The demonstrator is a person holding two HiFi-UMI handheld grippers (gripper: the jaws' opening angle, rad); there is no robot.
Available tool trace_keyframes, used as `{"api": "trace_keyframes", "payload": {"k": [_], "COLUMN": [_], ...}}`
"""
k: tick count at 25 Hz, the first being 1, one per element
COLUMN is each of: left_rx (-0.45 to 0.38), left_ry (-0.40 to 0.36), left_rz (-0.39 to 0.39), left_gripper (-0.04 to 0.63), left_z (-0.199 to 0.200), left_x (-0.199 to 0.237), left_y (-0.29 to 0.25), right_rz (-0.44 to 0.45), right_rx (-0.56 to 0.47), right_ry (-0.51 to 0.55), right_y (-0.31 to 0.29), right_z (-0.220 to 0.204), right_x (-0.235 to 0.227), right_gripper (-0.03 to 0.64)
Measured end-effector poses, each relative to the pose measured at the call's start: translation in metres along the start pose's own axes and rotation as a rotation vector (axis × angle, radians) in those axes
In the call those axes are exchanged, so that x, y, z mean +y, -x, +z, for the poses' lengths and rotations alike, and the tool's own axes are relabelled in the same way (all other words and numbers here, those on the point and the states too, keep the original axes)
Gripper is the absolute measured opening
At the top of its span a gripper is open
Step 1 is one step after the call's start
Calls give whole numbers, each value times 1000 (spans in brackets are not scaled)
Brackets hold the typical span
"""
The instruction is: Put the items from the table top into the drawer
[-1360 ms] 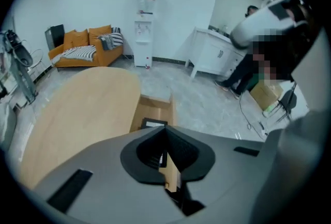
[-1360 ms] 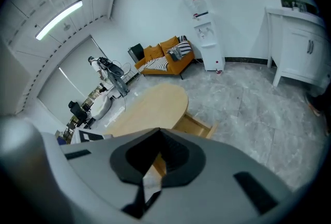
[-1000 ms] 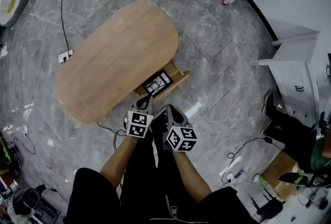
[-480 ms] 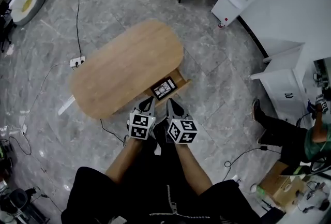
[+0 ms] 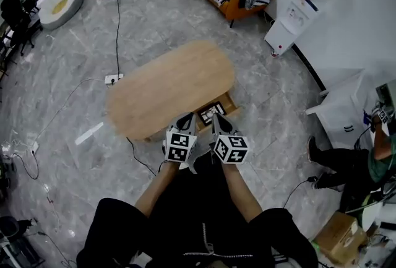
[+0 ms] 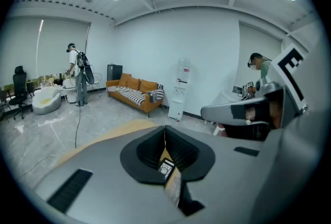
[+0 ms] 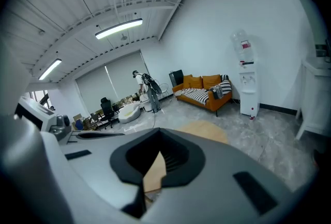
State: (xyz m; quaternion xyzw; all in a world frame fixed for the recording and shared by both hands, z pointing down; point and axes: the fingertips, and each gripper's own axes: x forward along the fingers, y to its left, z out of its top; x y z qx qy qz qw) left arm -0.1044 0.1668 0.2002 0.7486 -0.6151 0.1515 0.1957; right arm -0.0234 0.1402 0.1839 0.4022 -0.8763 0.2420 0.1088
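Left tool (image 5: 185, 118), right tool (image 5: 218, 119) apparently lifted from drawer (image 5: 232, 101)

The person wears a black top with short sleeves (image 5: 114, 226) and a zip (image 5: 204, 241) down its front, above dark legwear. The left gripper (image 5: 185, 119) and right gripper (image 5: 218, 118) are grey, each topped by a white cube (image 5: 179, 146) printed with black square markers. Seen close, their shells are smooth grey, with black ribbed pads (image 6: 182, 148) and dark rectangular slots (image 6: 70, 194).
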Motion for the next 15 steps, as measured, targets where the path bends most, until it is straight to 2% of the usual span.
{"api": "trace_keyframes", "payload": {"k": [8, 15], "left_rx": [-40, -43], "left_ry": [22, 6], "left_rz": [24, 17], "left_gripper": [14, 14], "left_z": [-8, -15], "left_x": [8, -14], "left_y": [34, 55], "right_rz": [39, 49], "right_rx": [-11, -4], "right_ry": [78, 78], "right_y": [22, 52], "right_z": [-3, -18], "right_x": [41, 48], "right_gripper": [8, 8]}}
